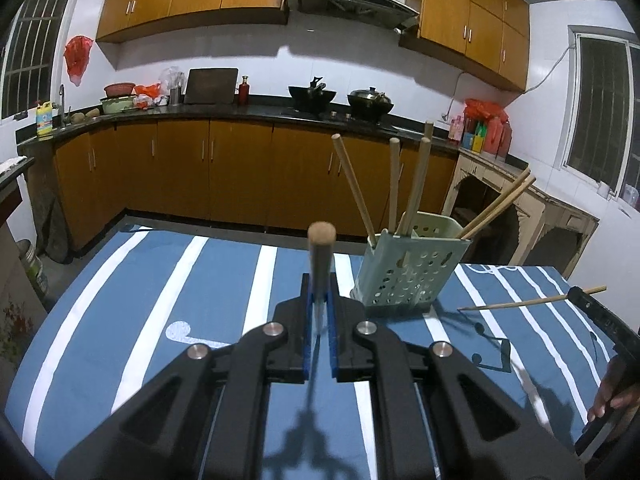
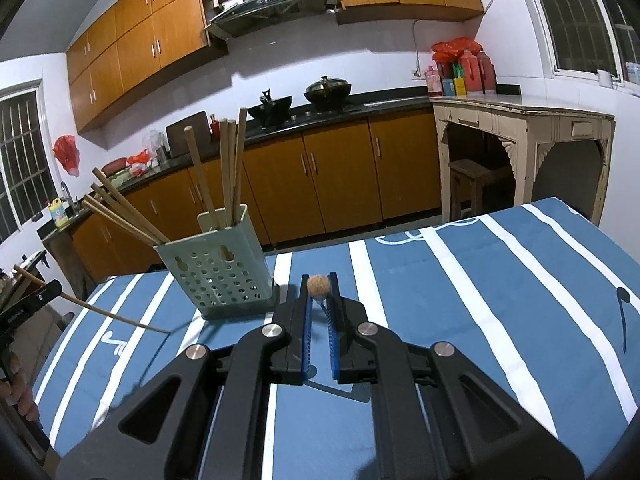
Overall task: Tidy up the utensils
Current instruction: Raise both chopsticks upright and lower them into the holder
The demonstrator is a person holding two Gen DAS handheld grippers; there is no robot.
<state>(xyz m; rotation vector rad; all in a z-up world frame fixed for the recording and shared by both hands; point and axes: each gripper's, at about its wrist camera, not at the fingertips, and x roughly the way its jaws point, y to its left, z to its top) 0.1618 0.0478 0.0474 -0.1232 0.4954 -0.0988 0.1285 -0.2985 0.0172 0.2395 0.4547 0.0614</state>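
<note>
While both hands are raised over the striped table, the scene reads as follows.

Left gripper (image 1: 319,304): its blue-padded fingers are pressed in on a wooden chopstick (image 1: 320,264), which stands up between them with its round butt end toward the camera; from the right wrist view this same stick runs slanting out of the black tool at the left edge.

Right gripper (image 2: 319,304): its fingers pinch a second chopstick (image 2: 318,286), seen end-on as a round wooden tip between the blue pads.

Utensil holder (image 1: 408,268): pale green, perforated, upright on the tablecloth (image 1: 160,280), just ahead and right of the left gripper, ahead and left of the right one.

Holder contents: several chopsticks (image 1: 416,184) stand in it, some near upright, others leaning out over the rim.

Person: fingertips of a hand (image 1: 608,400) show at the right edge of the left wrist view.

Background: wooden cabinets (image 1: 240,168), a dark counter with two woks.
</note>
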